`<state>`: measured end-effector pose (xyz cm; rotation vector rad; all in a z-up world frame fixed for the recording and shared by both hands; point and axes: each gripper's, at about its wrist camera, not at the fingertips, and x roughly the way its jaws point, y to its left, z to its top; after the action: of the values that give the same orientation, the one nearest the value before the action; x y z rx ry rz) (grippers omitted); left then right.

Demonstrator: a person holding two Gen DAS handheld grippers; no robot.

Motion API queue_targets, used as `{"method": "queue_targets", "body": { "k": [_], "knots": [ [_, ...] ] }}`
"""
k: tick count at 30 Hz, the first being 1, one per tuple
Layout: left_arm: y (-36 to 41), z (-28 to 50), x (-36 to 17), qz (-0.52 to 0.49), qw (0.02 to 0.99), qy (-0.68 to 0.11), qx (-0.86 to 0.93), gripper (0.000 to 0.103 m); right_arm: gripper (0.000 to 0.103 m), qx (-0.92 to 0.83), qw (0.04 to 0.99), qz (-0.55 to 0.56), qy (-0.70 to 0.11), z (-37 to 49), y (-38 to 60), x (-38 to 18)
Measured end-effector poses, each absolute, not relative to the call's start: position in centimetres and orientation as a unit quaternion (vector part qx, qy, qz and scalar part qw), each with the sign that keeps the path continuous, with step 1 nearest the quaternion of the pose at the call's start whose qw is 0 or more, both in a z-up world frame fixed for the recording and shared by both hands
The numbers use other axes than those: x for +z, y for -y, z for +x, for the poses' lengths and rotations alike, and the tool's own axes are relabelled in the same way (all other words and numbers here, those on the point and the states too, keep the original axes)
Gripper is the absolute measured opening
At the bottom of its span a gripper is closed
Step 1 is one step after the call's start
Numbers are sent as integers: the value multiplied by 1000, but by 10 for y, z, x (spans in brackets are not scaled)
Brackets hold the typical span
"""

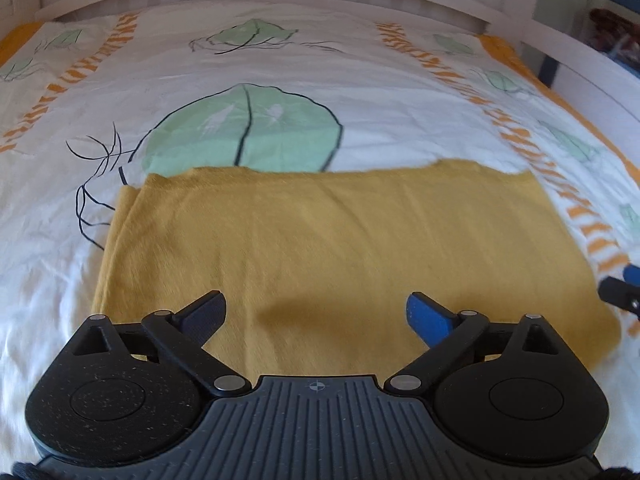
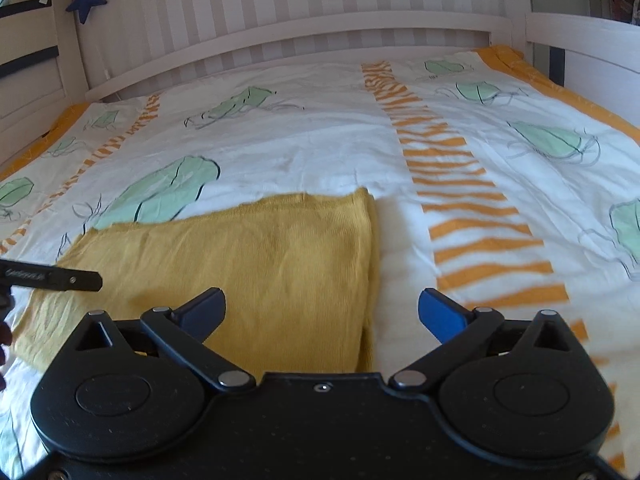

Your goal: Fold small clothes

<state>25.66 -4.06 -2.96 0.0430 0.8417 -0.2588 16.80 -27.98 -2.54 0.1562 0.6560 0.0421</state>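
Note:
A mustard-yellow garment [image 1: 320, 240] lies folded into a flat rectangle on the bed, its doubled edge along the right side [image 2: 370, 260] in the right wrist view. My left gripper [image 1: 316, 300] hovers over the cloth's near edge, open wide, nothing between its blue pads. My right gripper [image 2: 322, 296] is open too, over the garment's right edge, with that edge below the gap and no pad touching it. Each gripper shows in the other's view: the right one at the frame's right edge [image 1: 620, 296], the left one at the frame's left edge [image 2: 52, 276].
The bed cover [image 2: 320, 152] is white with green leaves and orange striped bands. A white slatted bed rail [image 2: 300, 28] runs along the far side, another rail [image 2: 580, 48] at the right. A blue star [image 2: 86, 0] hangs at the top left.

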Motion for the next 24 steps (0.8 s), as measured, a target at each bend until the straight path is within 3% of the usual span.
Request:
{"method": "queue_targets", "body": {
  "k": [7,24],
  "knots": [
    [58,229,-55,42,894,-433,-112,98,103,19,930,66,-361,145,281,-47],
    [64,201,-73,48,933,-349,-77,103,103,8,940,41,-338,127,274,-70]
  ]
}}
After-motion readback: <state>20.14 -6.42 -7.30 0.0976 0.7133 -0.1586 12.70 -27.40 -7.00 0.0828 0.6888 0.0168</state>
